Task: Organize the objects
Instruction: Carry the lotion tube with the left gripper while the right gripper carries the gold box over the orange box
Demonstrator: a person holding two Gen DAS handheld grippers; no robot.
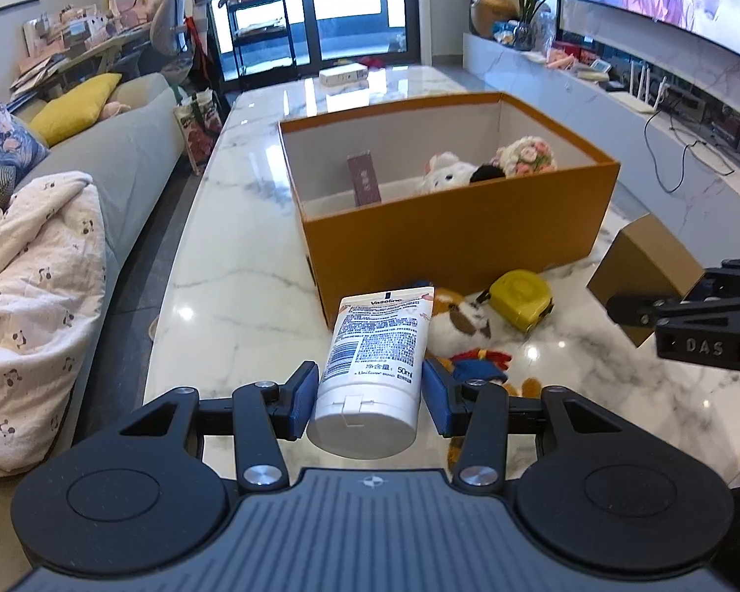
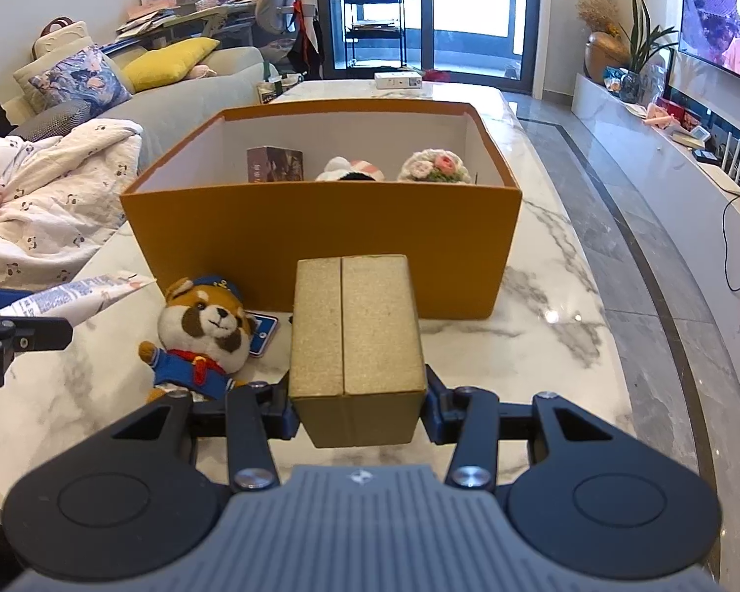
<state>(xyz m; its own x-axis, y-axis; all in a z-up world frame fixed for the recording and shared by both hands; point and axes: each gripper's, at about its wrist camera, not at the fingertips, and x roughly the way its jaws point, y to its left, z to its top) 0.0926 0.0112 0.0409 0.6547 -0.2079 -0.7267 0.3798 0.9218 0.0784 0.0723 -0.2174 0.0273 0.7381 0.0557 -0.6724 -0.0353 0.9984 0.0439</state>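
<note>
My left gripper (image 1: 370,397) is shut on a white Vaseline tube (image 1: 375,355), held above the marble table with its cap toward the camera. My right gripper (image 2: 357,402) is shut on a small brown cardboard box (image 2: 357,345), also seen as the cardboard box (image 1: 636,271) at the right of the left wrist view. Ahead stands an open orange box (image 1: 449,241), the same orange box (image 2: 320,241) in the right wrist view. Inside it are a dark red carton (image 2: 275,164), a white plush (image 2: 350,170) and a crocheted flower ball (image 2: 434,165).
On the marble table (image 2: 542,355) before the orange box lie a plush dog in a sailor suit (image 2: 202,335), a blue card (image 2: 262,333) and a yellow tape measure (image 1: 520,298). A sofa with a blanket (image 1: 34,271) runs along the left. A TV cabinet (image 1: 616,113) is at the right.
</note>
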